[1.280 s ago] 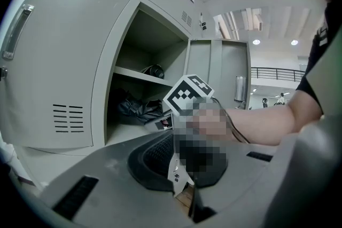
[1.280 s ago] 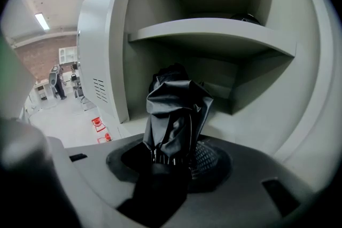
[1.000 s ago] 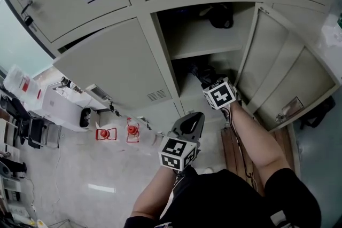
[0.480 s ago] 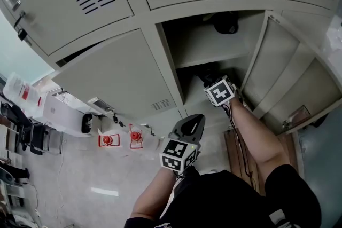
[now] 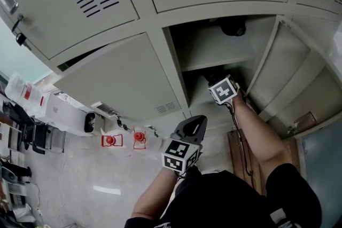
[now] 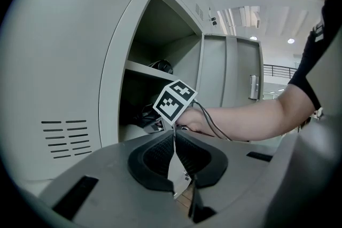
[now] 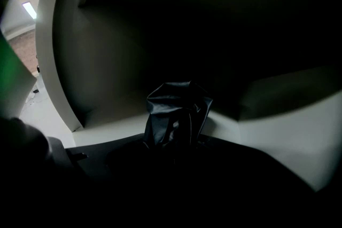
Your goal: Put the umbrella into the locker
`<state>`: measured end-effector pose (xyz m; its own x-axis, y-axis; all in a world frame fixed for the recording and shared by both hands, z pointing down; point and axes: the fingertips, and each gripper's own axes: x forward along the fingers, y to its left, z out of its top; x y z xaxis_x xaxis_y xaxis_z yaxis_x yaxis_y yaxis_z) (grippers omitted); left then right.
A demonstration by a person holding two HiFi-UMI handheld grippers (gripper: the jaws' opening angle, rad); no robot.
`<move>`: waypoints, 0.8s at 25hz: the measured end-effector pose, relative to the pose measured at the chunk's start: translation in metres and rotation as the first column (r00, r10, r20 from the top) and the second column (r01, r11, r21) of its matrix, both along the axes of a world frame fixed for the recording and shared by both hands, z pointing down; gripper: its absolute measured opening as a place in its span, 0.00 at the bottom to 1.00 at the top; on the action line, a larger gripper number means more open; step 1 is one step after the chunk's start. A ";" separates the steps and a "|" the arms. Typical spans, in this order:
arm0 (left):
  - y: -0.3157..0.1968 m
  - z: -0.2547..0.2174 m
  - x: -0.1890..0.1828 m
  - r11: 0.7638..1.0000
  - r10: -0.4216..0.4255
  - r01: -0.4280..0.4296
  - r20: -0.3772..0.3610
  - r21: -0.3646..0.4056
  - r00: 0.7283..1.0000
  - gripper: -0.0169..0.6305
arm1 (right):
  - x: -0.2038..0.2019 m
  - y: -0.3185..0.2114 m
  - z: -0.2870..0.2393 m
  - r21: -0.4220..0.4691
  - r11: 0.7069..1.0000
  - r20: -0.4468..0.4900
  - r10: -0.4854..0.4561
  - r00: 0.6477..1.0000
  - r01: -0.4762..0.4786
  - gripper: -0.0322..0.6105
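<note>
The black folded umbrella (image 7: 176, 109) sticks out from between the jaws of my right gripper (image 7: 173, 139), which is shut on it. In the head view the right gripper (image 5: 216, 81) reaches into the lower compartment of the open locker (image 5: 176, 61), under the shelf (image 5: 216, 53). The umbrella's end hangs just above the compartment floor; I cannot tell whether it touches. My left gripper (image 5: 195, 122) hangs outside, below the locker front, with its jaws shut and empty. The left gripper view shows its pads (image 6: 160, 155) pressed together and the right gripper's marker cube (image 6: 175, 101) at the locker mouth.
The locker door (image 5: 291, 75) stands swung open at the right. A dark object (image 5: 234, 25) lies on the upper shelf. A neighbouring door (image 5: 117, 75) at the left is ajar. Two red items (image 5: 109, 140) and white boxes (image 5: 61, 109) sit on the floor; a wooden board (image 5: 240, 155) lies by the locker's foot.
My right gripper has pushed further into the lower compartment with the umbrella. The left gripper has shifted only slightly.
</note>
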<state>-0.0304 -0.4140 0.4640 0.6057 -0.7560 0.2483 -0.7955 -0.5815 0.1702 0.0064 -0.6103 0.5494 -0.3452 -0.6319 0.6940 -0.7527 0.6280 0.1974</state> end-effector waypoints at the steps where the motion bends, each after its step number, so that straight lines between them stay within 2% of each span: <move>1: -0.001 0.000 0.000 1.000 -0.001 0.001 0.000 -0.001 1.000 0.06 | -0.001 -0.001 0.001 0.001 1.000 -0.001 -0.004 1.000 0.004 0.42; 7: -0.005 0.004 -0.003 1.000 -0.006 0.006 -0.003 -0.010 1.000 0.06 | -0.005 -0.008 0.002 -0.003 1.000 -0.004 -0.010 1.000 0.010 0.42; 13: -0.010 0.007 -0.004 1.000 -0.013 0.012 -0.013 -0.020 1.000 0.06 | -0.004 -0.006 0.009 -0.050 0.999 0.005 -0.009 1.000 0.009 0.43; 20: -0.013 0.008 0.001 1.000 -0.007 0.006 -0.013 -0.021 1.000 0.06 | 0.000 -0.015 0.005 0.018 1.000 0.016 -0.010 1.000 0.010 0.50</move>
